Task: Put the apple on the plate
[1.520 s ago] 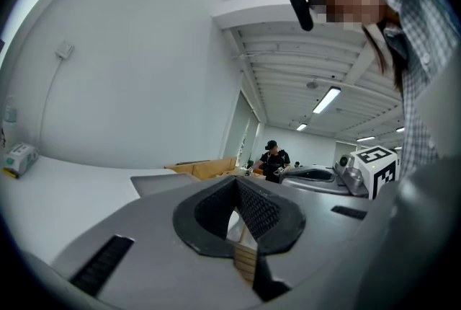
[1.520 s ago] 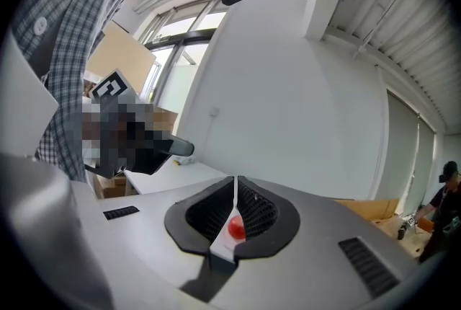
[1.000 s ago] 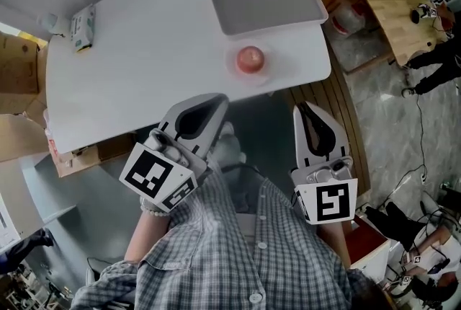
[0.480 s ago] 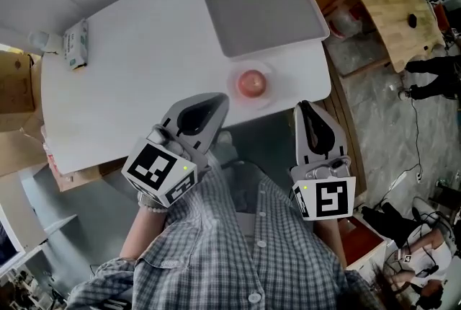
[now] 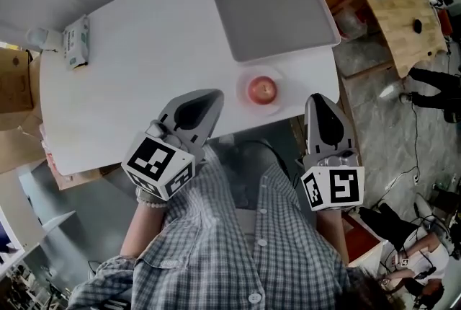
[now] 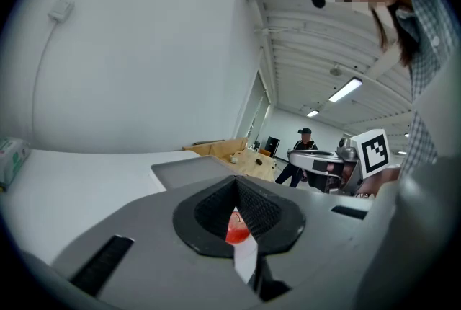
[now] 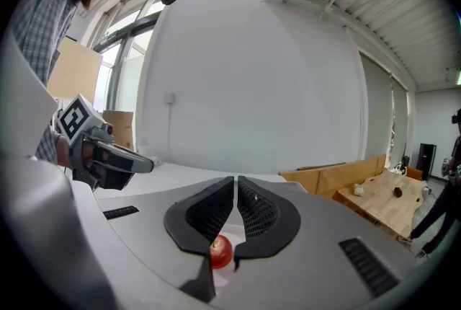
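White bench (image 5: 144,63) bears the apple (image 5: 262,90) on a saucer (image 5: 243,87) at the tray's (image 5: 277,20) six o'clock, while left gripper (image 5: 211,95) and right gripper (image 5: 320,99) hover, fingers closed on nothing, so the approach is in hand and next the fingers must open around it.

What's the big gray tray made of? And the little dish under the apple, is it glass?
The gray tray looks like matte plastic: even color, no shine, rounded corners and a raised rim. The small dish under the apple is pale and looks see-through, so it may be glass or clear plastic; the pictures can't settle which.
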The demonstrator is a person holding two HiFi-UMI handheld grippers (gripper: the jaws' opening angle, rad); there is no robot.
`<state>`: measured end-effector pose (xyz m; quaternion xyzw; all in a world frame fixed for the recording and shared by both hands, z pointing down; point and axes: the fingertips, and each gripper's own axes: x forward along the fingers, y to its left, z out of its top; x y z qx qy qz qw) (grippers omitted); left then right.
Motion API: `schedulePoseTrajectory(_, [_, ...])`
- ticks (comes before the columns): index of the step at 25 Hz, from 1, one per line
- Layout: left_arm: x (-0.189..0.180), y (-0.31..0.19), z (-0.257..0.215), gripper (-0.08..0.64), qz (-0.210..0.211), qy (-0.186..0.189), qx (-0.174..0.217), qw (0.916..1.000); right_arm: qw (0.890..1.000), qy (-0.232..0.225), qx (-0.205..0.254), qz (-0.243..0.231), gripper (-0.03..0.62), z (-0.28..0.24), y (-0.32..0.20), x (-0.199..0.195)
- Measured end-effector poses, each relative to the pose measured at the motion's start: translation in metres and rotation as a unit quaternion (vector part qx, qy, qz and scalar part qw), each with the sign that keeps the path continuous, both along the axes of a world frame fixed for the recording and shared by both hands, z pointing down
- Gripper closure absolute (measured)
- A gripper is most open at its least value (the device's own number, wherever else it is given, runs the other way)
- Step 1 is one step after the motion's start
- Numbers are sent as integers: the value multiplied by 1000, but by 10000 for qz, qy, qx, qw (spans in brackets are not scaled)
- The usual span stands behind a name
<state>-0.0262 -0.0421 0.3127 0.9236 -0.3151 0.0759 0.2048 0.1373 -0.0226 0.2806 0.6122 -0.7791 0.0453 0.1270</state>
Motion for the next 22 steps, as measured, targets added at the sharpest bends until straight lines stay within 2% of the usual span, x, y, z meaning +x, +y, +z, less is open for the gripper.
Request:
schedulePoseTrajectory(5, [-1,-6,14,551,-99,-36,-241,9997,9990,295,-290,193,561,14,-8,11])
schedulePoseTrajectory(8, [4,-7,20,551,-189,-46,-360,9992,9983,377,-408,151,561,21,-14,18])
schedulePoseTrajectory(15, [16,-15,39,551,-513,-99,-762,9957,9960,298,-765,-348,561,43,-37,23])
schedulePoseTrajectory(22, [17,-28,63,549,-958,-51,-1211,9880,9900,205,-1165,-770,561,72,-59,19])
